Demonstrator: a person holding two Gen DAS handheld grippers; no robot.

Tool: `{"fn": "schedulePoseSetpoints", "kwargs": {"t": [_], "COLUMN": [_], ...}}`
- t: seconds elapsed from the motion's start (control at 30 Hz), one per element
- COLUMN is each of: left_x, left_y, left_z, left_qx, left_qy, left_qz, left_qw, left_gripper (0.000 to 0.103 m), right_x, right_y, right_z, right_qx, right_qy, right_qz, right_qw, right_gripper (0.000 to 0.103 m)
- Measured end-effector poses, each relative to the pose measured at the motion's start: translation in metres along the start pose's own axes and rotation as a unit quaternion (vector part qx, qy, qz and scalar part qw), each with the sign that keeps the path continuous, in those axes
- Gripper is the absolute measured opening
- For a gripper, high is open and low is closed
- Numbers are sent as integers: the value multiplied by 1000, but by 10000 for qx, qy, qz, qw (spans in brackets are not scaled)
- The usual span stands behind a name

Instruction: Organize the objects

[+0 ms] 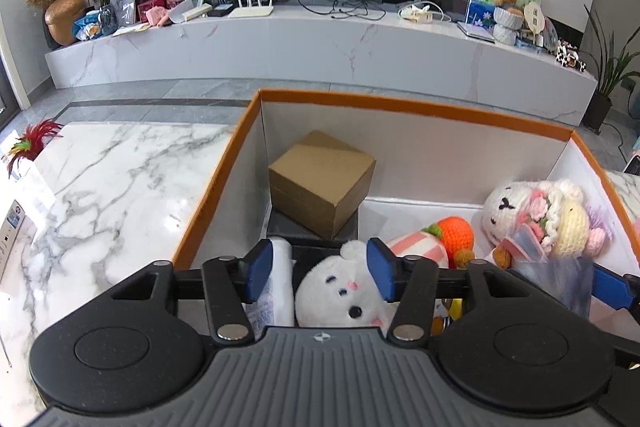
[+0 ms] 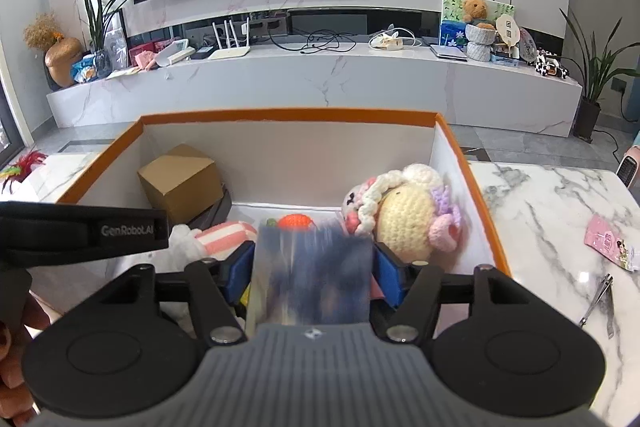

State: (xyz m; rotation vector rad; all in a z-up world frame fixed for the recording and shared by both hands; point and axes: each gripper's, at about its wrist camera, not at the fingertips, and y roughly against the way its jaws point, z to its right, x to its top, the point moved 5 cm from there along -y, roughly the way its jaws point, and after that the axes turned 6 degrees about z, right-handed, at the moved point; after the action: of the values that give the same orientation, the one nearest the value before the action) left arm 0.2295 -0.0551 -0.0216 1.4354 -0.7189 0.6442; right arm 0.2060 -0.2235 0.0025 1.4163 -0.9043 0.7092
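Most of the sorting looked done by then: the orange-rimmed box (image 2: 288,115) on the marble table (image 2: 560,227) already held a brown cardboard carton (image 1: 320,183) in its far left corner, a white plush bunny (image 1: 340,291) near my side, a pink-striped knitted piece with an orange crochet carrot (image 1: 456,231) beside it, and a crochet doll with a flower bouquet (image 2: 404,211) against the right wall. My right gripper (image 2: 314,267) was clamped on a clear plastic pouch (image 2: 312,267), blurred in that camera, held above the box near the doll, so I judged that piece to be on its way in and not yet set down. My left gripper (image 1: 320,267) hung over the bunny with its blue pads apart and nothing between them; the bunny's head showed in the gap, but I could not tell whether a pad touched it. Still out on the table to the right were a small pink packet (image 2: 608,239) and a nail clipper (image 2: 600,303), well apart from the box, so I reckoned those two remained to be gathered.
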Motion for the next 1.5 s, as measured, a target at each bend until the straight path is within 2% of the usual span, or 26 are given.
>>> {"fn": "schedulePoseSetpoints", "kwargs": {"t": [0.07, 0.6, 0.9, 0.97, 1.03, 1.17, 1.3, 1.5], "left_x": [0, -2, -3, -6, -11, -23, -25, -28], "left_y": [1, 15, 46, 54, 62, 72, 88, 109], "left_z": [1, 2, -3, -6, -11, -21, -23, -23], "left_qx": [4, 62, 169, 267, 317, 188, 369, 264], "left_qy": [-14, -100, -305, -337, -285, 8, -90, -54], "left_qz": [17, 110, 321, 340, 334, 157, 202, 389], "left_qw": [10000, 9999, 9989, 9985, 9985, 9997, 9991, 9989], "left_gripper": [62, 62, 64, 70, 71, 71, 72, 72], "right_x": [2, 5, 9, 10, 11, 11, 8, 6], "right_y": [2, 15, 42, 50, 58, 75, 91, 111], "right_z": [2, -4, -10, -12, -12, -14, -17, -18], "right_qx": [-7, -78, -184, -212, -230, -250, -244, -280], "right_qy": [-15, 40, 89, 96, 103, 95, 139, 170], "right_qz": [47, 119, 196, 224, 253, 291, 333, 390], "right_qw": [10000, 9999, 9996, 9995, 9994, 9992, 9991, 9987], "right_gripper": [69, 71, 76, 77, 78, 79, 79, 80]}}
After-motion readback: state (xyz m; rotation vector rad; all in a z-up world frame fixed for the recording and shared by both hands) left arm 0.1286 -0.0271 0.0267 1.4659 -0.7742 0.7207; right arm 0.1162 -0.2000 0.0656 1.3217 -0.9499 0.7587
